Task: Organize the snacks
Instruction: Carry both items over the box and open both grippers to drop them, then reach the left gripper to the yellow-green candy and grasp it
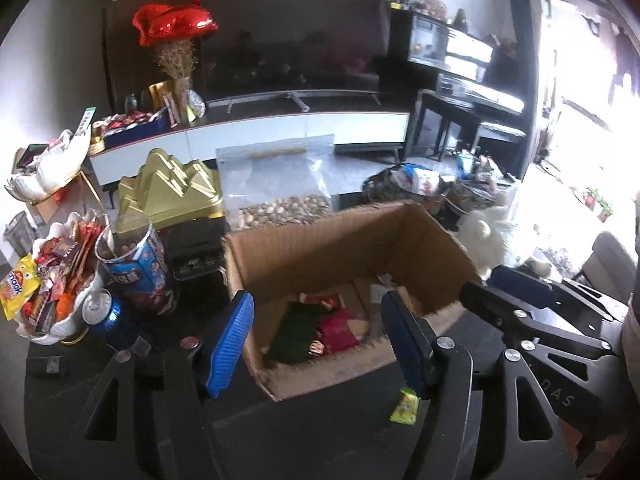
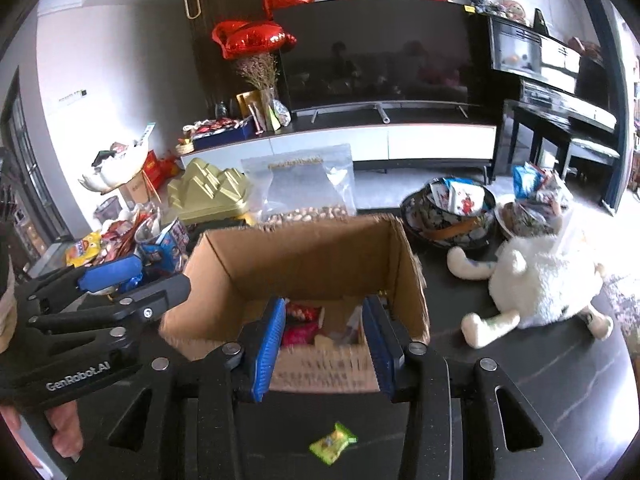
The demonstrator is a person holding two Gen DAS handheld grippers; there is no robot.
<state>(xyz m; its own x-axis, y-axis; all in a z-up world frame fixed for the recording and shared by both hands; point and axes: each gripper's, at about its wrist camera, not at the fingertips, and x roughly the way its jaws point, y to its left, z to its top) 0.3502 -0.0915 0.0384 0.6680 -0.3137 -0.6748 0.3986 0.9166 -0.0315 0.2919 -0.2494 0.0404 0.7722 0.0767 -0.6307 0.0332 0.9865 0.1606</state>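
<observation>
Left hand-held gripper [image 1: 320,340] spread and empty over open cardboard box [image 1: 304,248] of snack packets [image 1: 338,326], right hand-held gripper [image 2: 326,340] parted, empty, at box's near wall, green snack packet [image 2: 332,442] loose on dark tabletop [image 2: 520,360].

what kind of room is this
Most likely a home living room: a big television stands on a long low cabinet, with an upright piano beside it. Snacks are being sorted into a cardboard box on a dark table.
</observation>
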